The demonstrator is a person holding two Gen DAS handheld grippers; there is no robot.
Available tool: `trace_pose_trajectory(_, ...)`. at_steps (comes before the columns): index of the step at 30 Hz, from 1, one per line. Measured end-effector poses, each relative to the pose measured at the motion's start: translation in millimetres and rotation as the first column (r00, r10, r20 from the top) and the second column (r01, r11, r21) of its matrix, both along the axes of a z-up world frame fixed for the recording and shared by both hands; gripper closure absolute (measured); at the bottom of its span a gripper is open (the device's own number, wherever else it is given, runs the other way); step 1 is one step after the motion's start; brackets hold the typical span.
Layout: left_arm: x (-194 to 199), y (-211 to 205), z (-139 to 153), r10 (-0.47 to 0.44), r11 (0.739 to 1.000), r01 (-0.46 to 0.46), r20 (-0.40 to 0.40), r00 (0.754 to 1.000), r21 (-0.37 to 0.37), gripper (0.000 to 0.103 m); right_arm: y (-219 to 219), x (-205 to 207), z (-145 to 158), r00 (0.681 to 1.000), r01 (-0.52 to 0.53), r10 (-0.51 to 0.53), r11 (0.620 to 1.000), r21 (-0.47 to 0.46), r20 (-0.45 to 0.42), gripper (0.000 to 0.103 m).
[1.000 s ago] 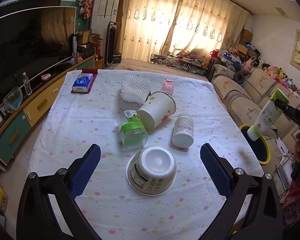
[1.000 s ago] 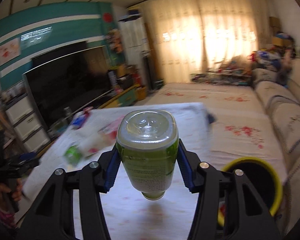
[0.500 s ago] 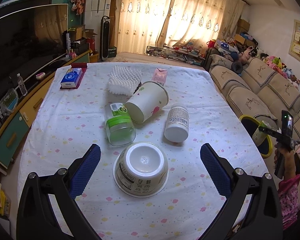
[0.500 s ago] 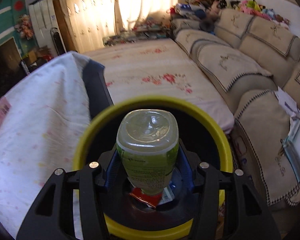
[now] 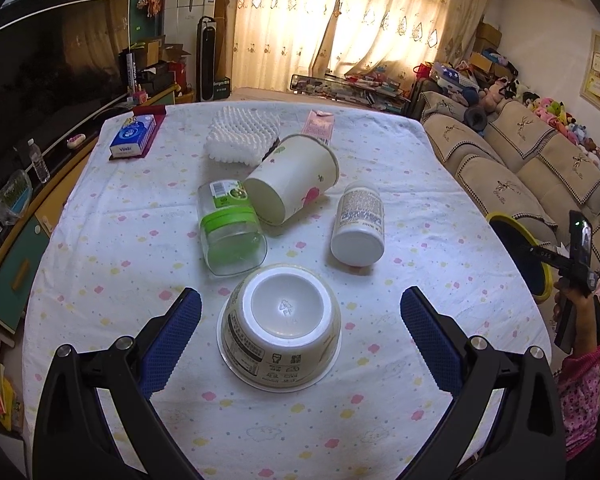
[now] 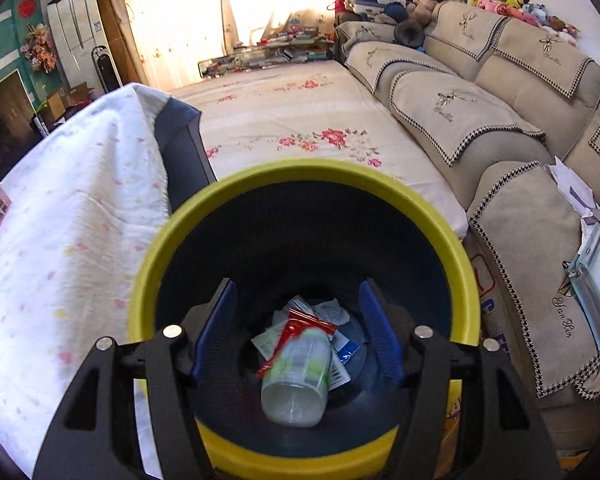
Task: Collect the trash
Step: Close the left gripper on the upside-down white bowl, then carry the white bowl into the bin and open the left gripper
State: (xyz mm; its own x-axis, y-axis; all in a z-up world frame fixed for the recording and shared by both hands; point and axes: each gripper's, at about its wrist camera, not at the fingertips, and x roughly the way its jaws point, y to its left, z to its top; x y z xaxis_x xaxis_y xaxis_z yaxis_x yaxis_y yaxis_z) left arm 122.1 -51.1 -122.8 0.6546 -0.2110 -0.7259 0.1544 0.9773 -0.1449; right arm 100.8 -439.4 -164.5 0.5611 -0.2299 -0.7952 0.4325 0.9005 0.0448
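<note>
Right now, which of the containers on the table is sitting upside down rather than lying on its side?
The white bowl nearest the left gripper, resting on its rim, base up. The flowered paper cup, green-banded jar and white bottle all lie on their sides.

Behind your table you had a dark television (image 5: 40, 80) along the left wall and lit curtains (image 5: 340, 28) at the far end. A beige sofa (image 6: 480, 92) ran down the right side, soft toys (image 6: 500, 0) heaped on its back.
</note>
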Motion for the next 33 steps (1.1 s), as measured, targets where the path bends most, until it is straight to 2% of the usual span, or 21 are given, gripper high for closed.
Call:
trace_pose_trajectory(10,22,-6,-27,-0.010,0.999,0.012,-0.058,0.998,0.042,0.005,21,-13,25,0.997,-0.051,0.050,0.999,0.012,0.051,0.037)
trace_pose_trajectory(19,35,-7,-43,-0.009,0.995,0.016,-0.081,0.997,0.093,0.005,30,-11,27,0.996,-0.074,0.073,0.997,0.021,0.050,0.037)
trace_pose_trajectory(29,42,-10,-52,-0.031,0.991,0.044,-0.098,0.995,0.130,0.021,33,-11,27,0.995,-0.088,0.087,0.996,0.025,0.044,0.037)
trace_pose_trajectory(33,42,-13,-51,-0.037,0.988,0.050,-0.093,0.995,0.144,0.022,32,-12,28,0.995,-0.087,0.086,0.996,0.031,0.047,0.037)
